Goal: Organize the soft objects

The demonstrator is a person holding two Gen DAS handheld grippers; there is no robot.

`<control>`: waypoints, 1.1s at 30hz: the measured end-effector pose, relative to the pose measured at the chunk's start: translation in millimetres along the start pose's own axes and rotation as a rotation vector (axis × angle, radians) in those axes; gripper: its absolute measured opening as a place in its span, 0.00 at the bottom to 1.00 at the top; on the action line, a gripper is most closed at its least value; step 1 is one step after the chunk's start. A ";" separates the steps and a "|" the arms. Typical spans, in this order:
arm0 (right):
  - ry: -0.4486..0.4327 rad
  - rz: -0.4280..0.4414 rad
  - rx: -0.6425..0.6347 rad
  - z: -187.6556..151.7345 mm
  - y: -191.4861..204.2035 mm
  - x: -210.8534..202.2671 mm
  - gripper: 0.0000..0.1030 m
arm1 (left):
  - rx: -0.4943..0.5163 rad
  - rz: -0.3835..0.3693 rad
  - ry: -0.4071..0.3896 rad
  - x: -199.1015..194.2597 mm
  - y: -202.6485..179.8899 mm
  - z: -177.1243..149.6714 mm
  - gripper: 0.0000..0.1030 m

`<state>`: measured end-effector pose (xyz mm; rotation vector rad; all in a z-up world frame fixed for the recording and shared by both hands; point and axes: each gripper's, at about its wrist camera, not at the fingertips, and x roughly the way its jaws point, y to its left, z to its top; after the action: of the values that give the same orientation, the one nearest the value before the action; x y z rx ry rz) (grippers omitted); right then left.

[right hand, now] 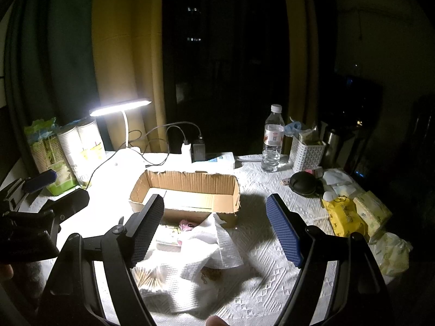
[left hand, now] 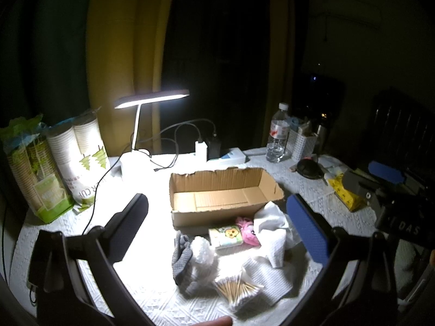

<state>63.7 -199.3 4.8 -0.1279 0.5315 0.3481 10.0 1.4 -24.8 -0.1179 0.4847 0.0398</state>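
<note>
An empty cardboard box stands mid-table under the lamp. In front of it lies a pile of soft things: a white cloth, a grey cloth, a crumpled clear plastic wrap, a pink scrunchie, a cartoon tissue pack and a bag of cotton swabs. My left gripper hovers open above the pile. My right gripper is open too, over the white cloth. Neither holds anything.
A lit desk lamp with cables, packs of paper cups at the left, a water bottle, a white basket, a dark round case and yellow tissue packs at the right. A white textured cloth covers the table.
</note>
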 end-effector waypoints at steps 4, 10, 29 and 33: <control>-0.004 0.002 -0.004 -3.3 0.4 0.8 0.78 | 0.001 0.000 0.004 1.2 -1.3 -1.7 0.99; -0.001 0.003 -0.006 -3.0 0.8 1.3 0.78 | 0.002 0.005 0.009 2.5 -0.2 1.0 0.99; -0.002 0.002 -0.012 -1.1 2.7 1.1 0.78 | 0.001 0.007 0.010 2.1 3.5 6.1 0.99; -0.002 0.003 -0.012 -0.6 2.2 1.2 0.78 | 0.002 0.007 0.010 2.0 3.5 6.1 0.99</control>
<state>63.6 -197.0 3.6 -0.1383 0.5280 0.3541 14.3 5.6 -20.7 -0.1147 0.4951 0.0459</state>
